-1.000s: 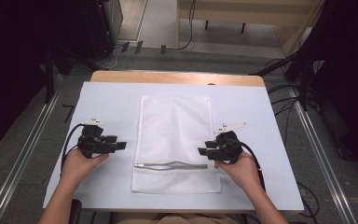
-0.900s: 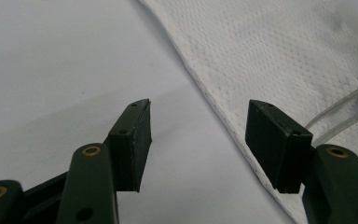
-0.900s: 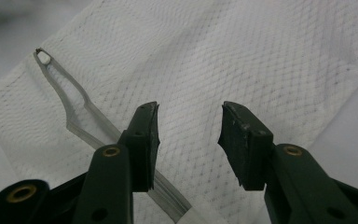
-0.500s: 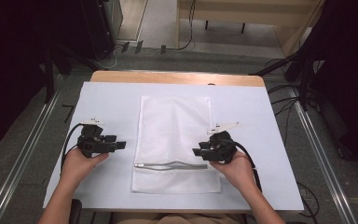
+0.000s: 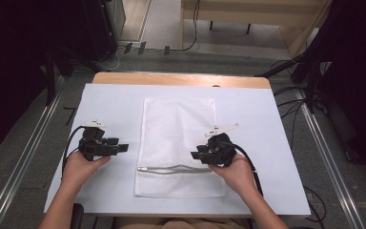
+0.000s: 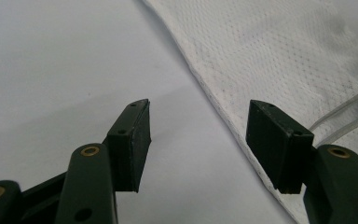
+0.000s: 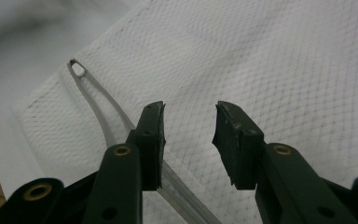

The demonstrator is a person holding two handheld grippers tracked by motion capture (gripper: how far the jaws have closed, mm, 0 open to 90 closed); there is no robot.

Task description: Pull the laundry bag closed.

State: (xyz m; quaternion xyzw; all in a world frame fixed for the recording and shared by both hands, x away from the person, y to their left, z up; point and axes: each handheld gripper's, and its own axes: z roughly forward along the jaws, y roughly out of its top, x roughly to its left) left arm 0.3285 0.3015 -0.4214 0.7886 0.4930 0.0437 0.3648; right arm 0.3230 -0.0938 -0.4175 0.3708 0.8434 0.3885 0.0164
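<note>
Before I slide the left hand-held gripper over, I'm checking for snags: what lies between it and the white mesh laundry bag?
Bare white tabletop; high view shows it.

Left hand-held gripper gapes; right hand-held gripper has been narrowing, gripping nothing.

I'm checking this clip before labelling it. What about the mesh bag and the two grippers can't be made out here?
- Mesh bag, high view: whether anything is inside; the white mesh hides it.
- Zipper, right gripper view: its near end, covered by the right gripper.
- Left gripper, left gripper view: the bag's near edge is cut off at the bottom, behind a jaw.
</note>
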